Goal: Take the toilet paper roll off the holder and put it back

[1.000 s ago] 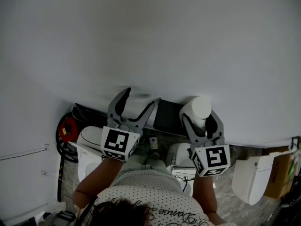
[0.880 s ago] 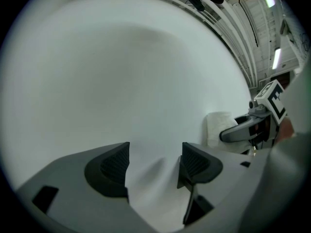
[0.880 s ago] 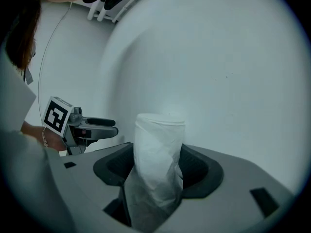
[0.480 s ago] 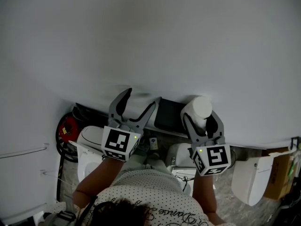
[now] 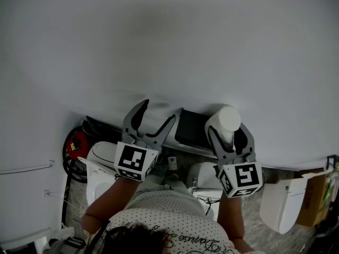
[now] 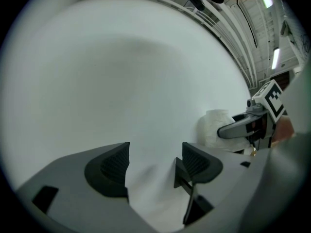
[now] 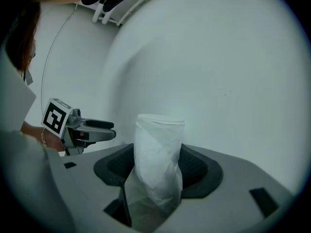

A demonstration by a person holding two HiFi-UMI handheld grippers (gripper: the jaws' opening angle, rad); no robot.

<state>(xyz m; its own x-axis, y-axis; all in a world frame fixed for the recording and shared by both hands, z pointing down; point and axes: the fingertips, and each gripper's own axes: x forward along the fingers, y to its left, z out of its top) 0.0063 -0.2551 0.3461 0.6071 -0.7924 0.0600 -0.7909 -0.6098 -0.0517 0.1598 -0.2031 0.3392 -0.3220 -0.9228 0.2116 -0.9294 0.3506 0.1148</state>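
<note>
Looking along the left gripper point(image 5: 159, 110), I see its 2 jaws spread wide, with only the bare white wall point(image 5: 169, 36) between them. Just to its right, a dark rectangular fitting point(image 5: 192, 128) sits against the wall, between the 2 grippers. Further right, the right gripper point(image 5: 229, 135) pinches the toilet paper roll point(image 5: 229, 118) by its sides. The roll fills the gap between the pads, its paper is creased where they press, and its end reaches past the jaw tips toward the wall. Below the left gripper lies a white toilet point(image 5: 98, 157).
</note>
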